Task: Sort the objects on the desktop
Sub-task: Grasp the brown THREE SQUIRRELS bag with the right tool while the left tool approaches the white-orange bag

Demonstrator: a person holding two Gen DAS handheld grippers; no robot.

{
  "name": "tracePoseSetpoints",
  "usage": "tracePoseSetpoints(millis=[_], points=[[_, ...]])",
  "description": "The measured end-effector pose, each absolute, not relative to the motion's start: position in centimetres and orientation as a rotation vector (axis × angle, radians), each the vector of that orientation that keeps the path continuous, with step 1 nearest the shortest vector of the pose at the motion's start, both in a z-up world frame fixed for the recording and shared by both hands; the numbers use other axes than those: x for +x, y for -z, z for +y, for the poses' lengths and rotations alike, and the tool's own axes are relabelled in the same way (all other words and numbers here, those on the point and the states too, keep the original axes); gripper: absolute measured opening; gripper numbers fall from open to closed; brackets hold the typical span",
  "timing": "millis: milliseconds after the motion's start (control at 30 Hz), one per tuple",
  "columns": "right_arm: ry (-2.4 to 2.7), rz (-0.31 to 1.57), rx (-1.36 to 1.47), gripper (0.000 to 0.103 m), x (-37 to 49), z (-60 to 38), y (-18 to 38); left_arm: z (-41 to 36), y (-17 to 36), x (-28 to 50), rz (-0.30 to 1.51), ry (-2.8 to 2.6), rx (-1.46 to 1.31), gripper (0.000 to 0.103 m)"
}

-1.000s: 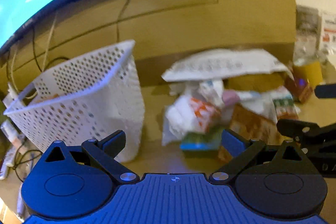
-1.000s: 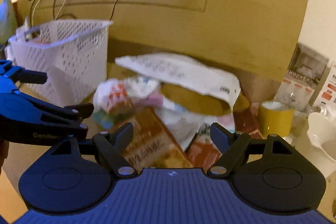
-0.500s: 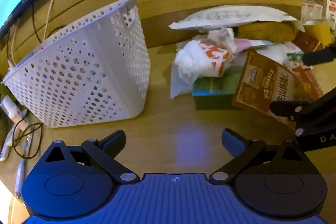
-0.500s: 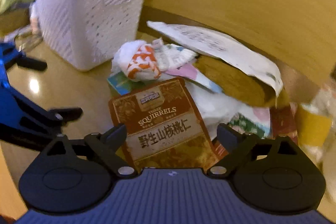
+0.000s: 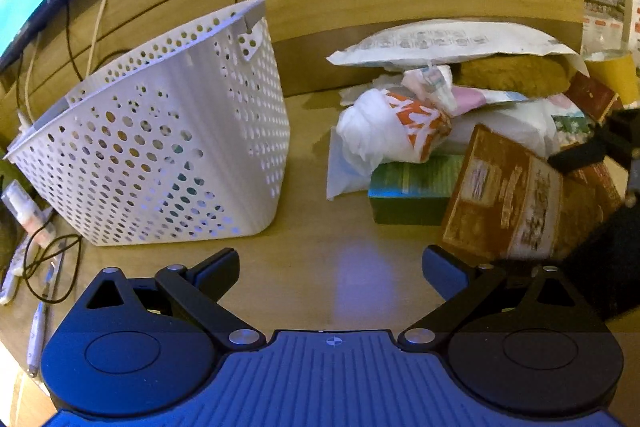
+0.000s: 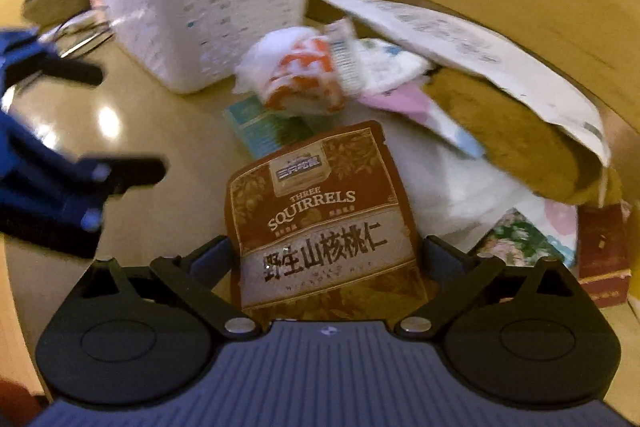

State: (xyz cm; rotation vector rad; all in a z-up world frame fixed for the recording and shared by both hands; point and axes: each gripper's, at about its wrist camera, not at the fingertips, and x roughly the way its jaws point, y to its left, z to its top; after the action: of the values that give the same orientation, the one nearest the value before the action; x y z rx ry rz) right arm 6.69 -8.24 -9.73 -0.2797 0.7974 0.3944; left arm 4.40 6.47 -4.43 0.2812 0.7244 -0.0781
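Fingers of the right gripper [image 6: 326, 259] were spread wide, and a brown snack pouch [image 6: 320, 215] was framed between them, its lower edge reaching back toward the gripper body. Whether either finger [image 6: 208, 259] actually touched the pouch could not be told from the blurred right wrist view; no clamping was seen. The pouch was printed with "THREE SQUIRRELS" and a pale band of Chinese characters, and its far end was propped on the heap ahead of the fingers. Just beyond that end a green box [image 6: 262, 125] was lain flat on the bench [image 6: 160, 123], with a white and orange wrapped bundle [image 6: 296, 75] resting on top of it. Ahead and to the right of the fingers, a large white mailer [image 6: 460, 39] was draped over a tan padded item [image 6: 512, 131], and a dark red box [image 6: 604, 251] was stood off the right fingertip.

The left gripper [image 5: 330, 267] was likewise held wide open and empty, hovered low over bare bench [image 5: 320, 247]. A white perforated basket [image 5: 168, 135] was stood ahead of its left finger [image 5: 216, 267], tilted in the fisheye, and the same pouch [image 5: 508, 199] was seen ahead of its right finger, beside the green box [image 5: 412, 187]. The right gripper was pointed down and forward into the heap, its dark frame visible at the right edge of the left wrist view.
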Motion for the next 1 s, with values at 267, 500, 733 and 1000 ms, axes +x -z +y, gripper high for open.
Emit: tracePoseSetpoints(millis=[267, 500, 733, 1000], points=[[-0.397, 0.794, -0.264, 0.071, 6.2, -8.5, 10.3, 5.8, 4.0, 4.6, 0.707, 0.090, 0.297, 0.103], [-0.366, 0.775, -0.224, 0.067, 4.6, -10.3, 9.5, 3.7, 2.8, 5.7, 0.660, 0.144, 0.292, 0.103], [-0.266, 0.726, -0.130, 0.066, 3.0, -13.3, 7.7, 1.0, 1.8, 8.6, 0.604, 0.211, 0.305, 0.103], [-0.170, 0.741, -0.080, 0.066, 3.5, -15.5, 8.0, 1.1, 4.0, 13.0, 0.650, 0.225, 0.317, 0.103]])
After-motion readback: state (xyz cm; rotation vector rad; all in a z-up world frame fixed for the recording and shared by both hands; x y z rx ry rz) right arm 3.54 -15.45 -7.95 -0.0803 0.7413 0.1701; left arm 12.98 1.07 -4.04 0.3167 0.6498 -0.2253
